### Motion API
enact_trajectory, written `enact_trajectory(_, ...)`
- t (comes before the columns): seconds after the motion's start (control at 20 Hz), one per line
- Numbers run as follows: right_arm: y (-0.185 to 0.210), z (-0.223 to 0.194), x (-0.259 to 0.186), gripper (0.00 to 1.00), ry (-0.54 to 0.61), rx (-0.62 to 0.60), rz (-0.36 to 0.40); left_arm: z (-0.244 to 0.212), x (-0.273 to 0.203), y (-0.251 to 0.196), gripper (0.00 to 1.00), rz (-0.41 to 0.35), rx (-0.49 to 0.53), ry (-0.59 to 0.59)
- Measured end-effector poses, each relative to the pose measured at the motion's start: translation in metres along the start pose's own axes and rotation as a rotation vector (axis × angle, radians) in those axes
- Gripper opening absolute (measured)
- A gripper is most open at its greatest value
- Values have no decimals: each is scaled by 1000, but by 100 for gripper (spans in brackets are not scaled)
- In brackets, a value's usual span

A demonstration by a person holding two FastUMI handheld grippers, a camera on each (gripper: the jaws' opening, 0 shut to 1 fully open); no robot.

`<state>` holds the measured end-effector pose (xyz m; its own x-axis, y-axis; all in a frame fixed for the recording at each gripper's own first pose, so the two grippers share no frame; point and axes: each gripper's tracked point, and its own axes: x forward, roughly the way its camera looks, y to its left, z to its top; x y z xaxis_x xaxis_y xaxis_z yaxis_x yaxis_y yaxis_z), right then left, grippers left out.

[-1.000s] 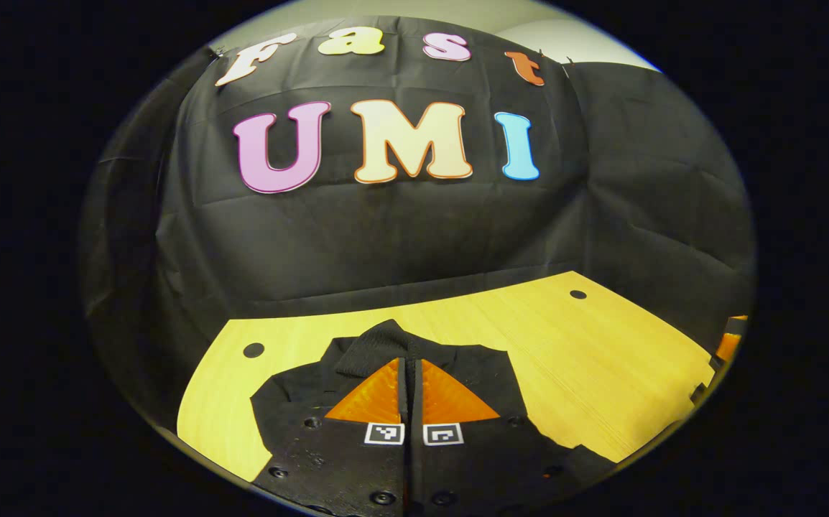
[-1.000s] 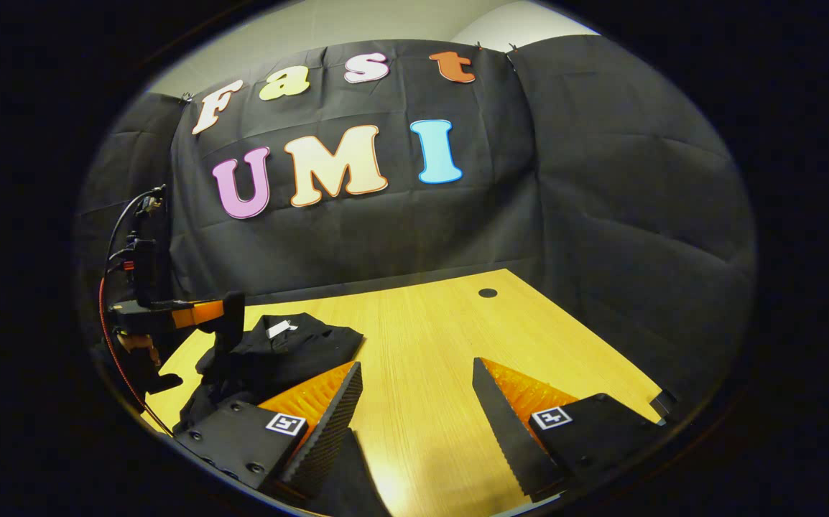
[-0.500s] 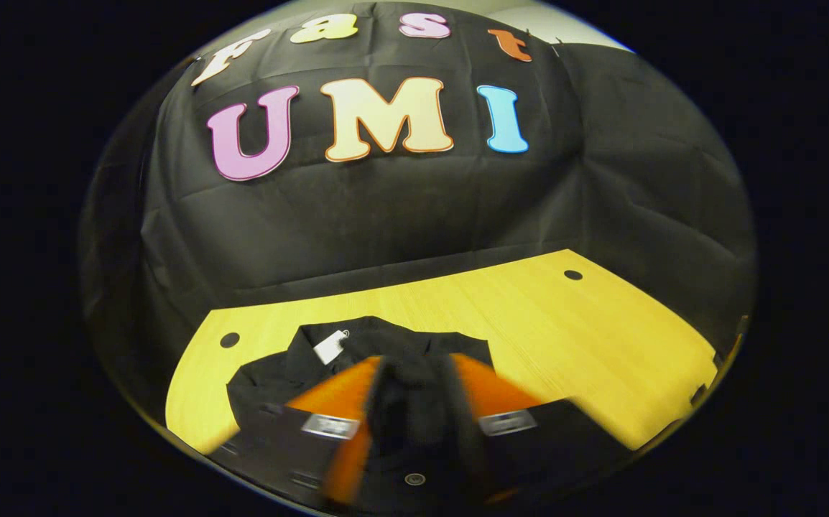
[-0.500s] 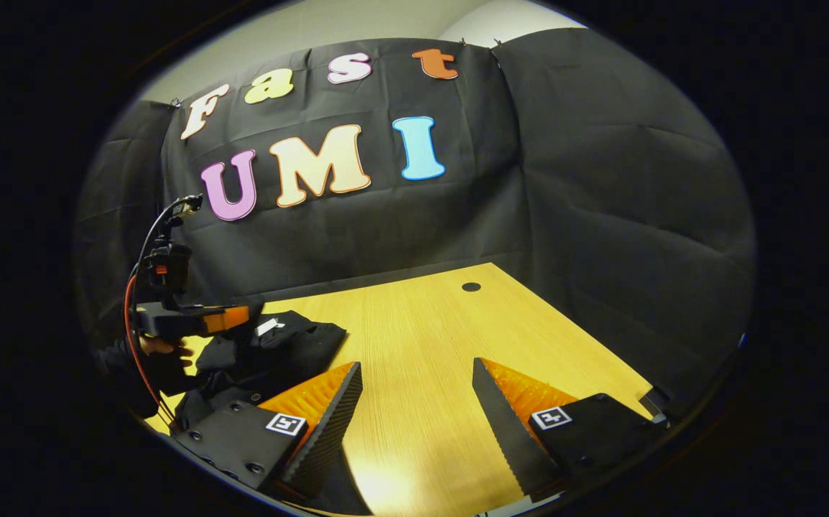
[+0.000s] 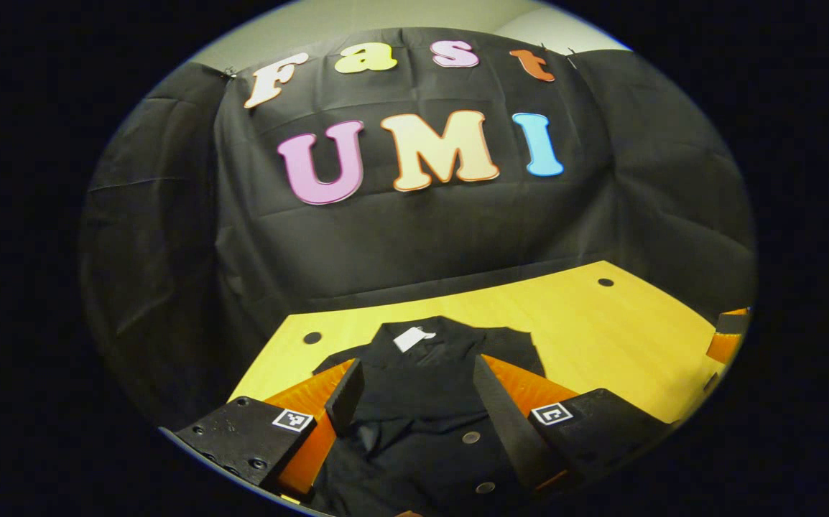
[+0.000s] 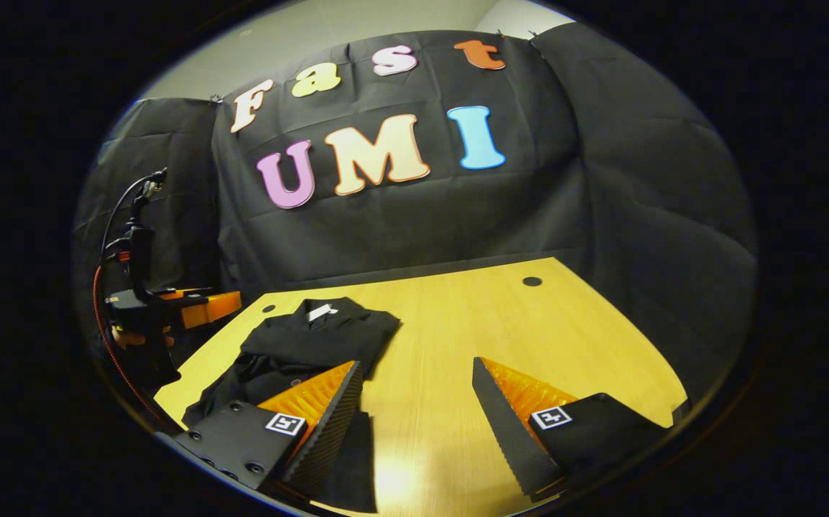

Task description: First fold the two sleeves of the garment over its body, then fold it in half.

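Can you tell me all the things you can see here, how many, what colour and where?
garment: one, black, lying folded on the near left part of the table.
tag: one, white, at the garment's collar.
buttons: two seen, dark and round, on the garment's front between the left tool's fingers.
table: one, yellow wood, in front of the black wall cloth.
holes in the table: two, dark, near the far corners.
hand: one, holding the left tool's handle, at the table's left edge.
left tool: one, open above the garment.
right tool: one, open above bare table.
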<state>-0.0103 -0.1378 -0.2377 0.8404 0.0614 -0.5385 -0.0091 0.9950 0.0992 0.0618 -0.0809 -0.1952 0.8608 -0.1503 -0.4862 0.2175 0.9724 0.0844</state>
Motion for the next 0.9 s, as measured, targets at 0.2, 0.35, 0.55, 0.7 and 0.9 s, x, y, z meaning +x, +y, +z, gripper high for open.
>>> enact_trajectory(0.2,21,-11,-4,98,11,-16,34,-40,-37,27,94,46,-56,62)
enact_trajectory(0.35,36,-26,-8,98,41,-19,34,-69,-58,41,94,48,-76,110)
enact_trajectory(0.55,55,-59,-16,98,97,-33,30,-110,-84,67,94,61,-80,171)
enact_trajectory(0.7,64,-91,-22,98,153,-38,7,-144,-98,86,94,72,-92,227)
enact_trajectory(0.9,71,-126,-24,98,227,-34,-17,-181,-113,105,95,79,-104,284)
